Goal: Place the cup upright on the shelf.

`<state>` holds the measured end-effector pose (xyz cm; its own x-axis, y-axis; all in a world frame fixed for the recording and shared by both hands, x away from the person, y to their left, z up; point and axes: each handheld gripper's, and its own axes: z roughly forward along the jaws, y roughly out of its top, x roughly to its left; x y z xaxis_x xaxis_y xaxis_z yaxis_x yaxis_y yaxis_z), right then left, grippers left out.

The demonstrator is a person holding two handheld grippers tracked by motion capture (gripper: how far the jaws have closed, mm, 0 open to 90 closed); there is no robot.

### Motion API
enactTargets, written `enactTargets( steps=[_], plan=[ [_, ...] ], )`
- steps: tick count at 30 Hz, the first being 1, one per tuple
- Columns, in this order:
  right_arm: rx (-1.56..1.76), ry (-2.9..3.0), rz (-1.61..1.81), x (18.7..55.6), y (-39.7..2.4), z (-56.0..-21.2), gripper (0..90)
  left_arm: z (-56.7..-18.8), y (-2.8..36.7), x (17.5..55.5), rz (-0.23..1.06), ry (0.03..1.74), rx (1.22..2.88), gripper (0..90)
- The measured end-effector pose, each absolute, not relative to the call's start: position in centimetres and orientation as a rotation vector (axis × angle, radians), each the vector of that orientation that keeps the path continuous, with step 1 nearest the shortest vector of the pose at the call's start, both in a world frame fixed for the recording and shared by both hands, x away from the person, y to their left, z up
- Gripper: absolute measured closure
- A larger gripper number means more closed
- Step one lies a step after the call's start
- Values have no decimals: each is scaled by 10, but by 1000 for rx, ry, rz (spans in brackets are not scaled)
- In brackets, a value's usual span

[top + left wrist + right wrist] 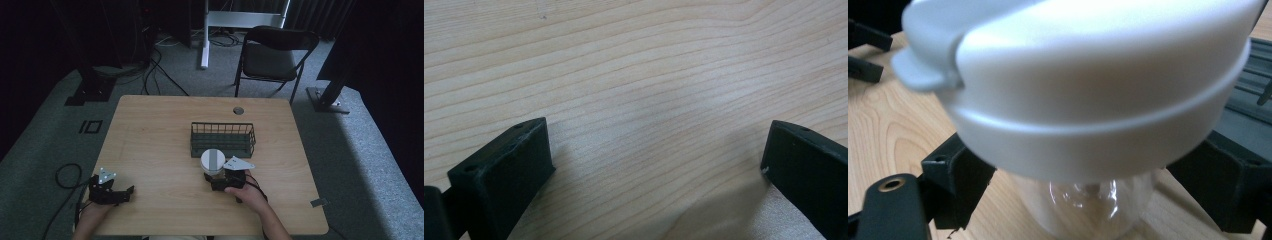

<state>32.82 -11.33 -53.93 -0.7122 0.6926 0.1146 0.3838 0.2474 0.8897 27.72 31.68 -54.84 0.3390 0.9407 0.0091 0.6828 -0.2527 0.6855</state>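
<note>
A pale wood table (160, 150) with a fine straight grain stands on grey-green carpet in a dim room; a round cable hole sits near its far edge. Beyond the table, one black folding chair (274, 54) faces it, a white stand post (204, 35) rises left of the chair, and black cables (155, 65) lie loose on the carpet at the far left. Dark equipment bases rest on the floor at the left and the right of the table. On the table there is one dark wire basket (223, 139), just right of centre, and one bottle (213, 161) with a wide white lid and a clear body, standing upright right in front of the basket's near wall, very close to it. There are two grippers, one in each hand. The right gripper (220, 179) is at the near side of the bottle; in the right gripper view the bottle (1088, 100) stands between the two black jaws, which flank its clear body below the lid, but whether they press on it cannot be told. The basket (1248, 65) shows dark behind the bottle there. The left gripper (112, 192) rests low at the near left of the table, well apart from the bottle and basket; in the left gripper view its jaws stand wide apart over bare wood (639, 75), with nothing between them.
</note>
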Motion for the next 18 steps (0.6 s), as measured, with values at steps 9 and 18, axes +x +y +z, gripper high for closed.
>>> enactTargets(
  steps=[9,18],
  plan=[
    [1011,2171,1473,329,-107,-540,127,-548,317,277,571,1413,2024,2],
    [1056,2134,1507,328,-104,-541,123,-548,317,277,571,1412,2025,1]
  ],
)
